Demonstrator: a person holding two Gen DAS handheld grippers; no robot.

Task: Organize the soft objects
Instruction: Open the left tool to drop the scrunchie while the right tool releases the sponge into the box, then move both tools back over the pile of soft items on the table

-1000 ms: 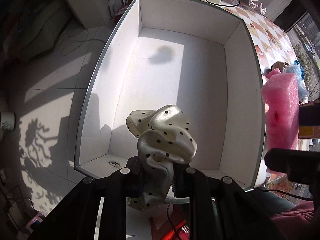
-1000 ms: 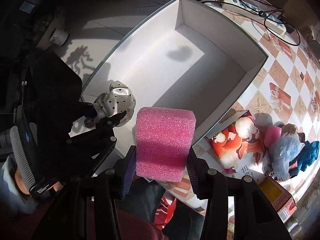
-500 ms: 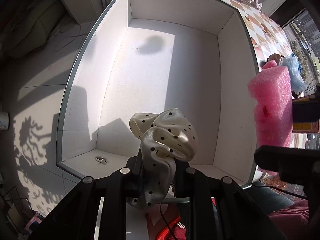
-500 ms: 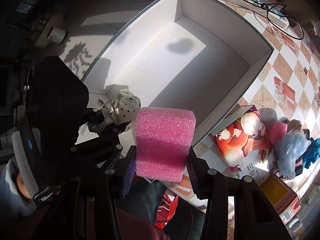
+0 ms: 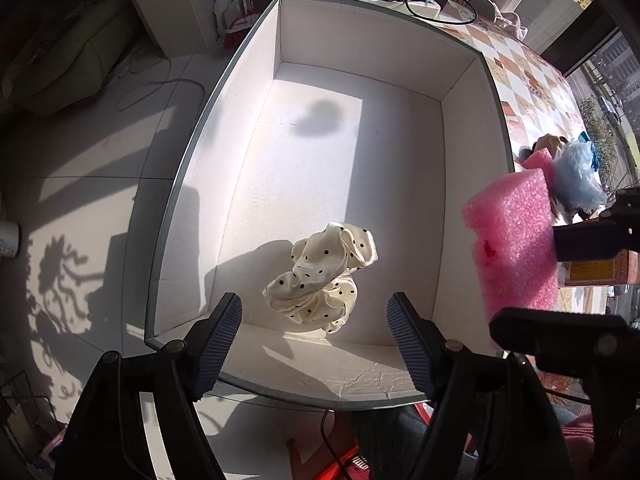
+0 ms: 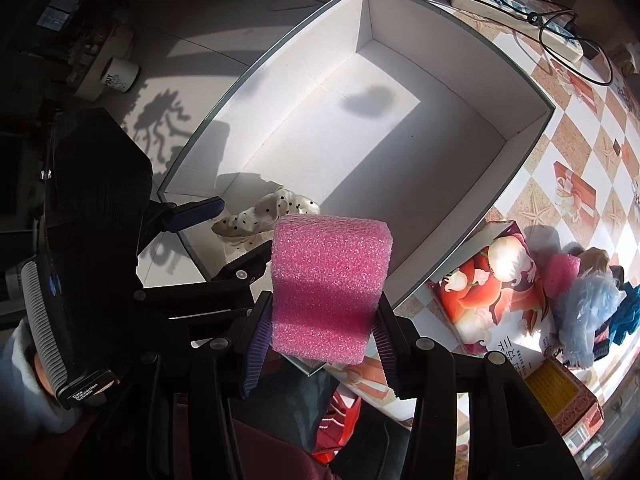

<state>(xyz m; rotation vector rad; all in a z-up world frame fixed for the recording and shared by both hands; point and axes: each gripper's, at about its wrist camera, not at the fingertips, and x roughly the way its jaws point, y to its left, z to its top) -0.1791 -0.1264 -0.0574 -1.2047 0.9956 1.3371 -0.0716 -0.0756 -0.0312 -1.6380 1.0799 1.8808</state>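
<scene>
A cream scrunchie with black dots [image 5: 324,276] is down in the near end of the white box [image 5: 360,36], free of any pads. Above it my left gripper [image 5: 316,320] points down with its jaws opening wide and nothing between the fingers. In the right wrist view the scrunchie [image 6: 276,208] shows past the left gripper [image 6: 242,224]. My right gripper [image 6: 320,340] holds a pink foam block [image 6: 328,284] over the box's near right rim. Its jaws are opening a little, but the pads still touch the foam. The box [image 6: 440,56] holds nothing else.
The box sits on a checkered tablecloth [image 6: 580,148]. To its right lie a printed carton [image 6: 492,292], a small pink foam piece [image 6: 562,276], a light blue fluffy thing [image 6: 588,312] and a yellow box [image 6: 560,396]. A power strip with cable [image 6: 516,4] lies behind.
The left jaws opened wide and the scrunchie dropped from them into the box. The right jaws eased slightly, so the pink foam looks less squeezed. Both hands stayed nearly still.
</scene>
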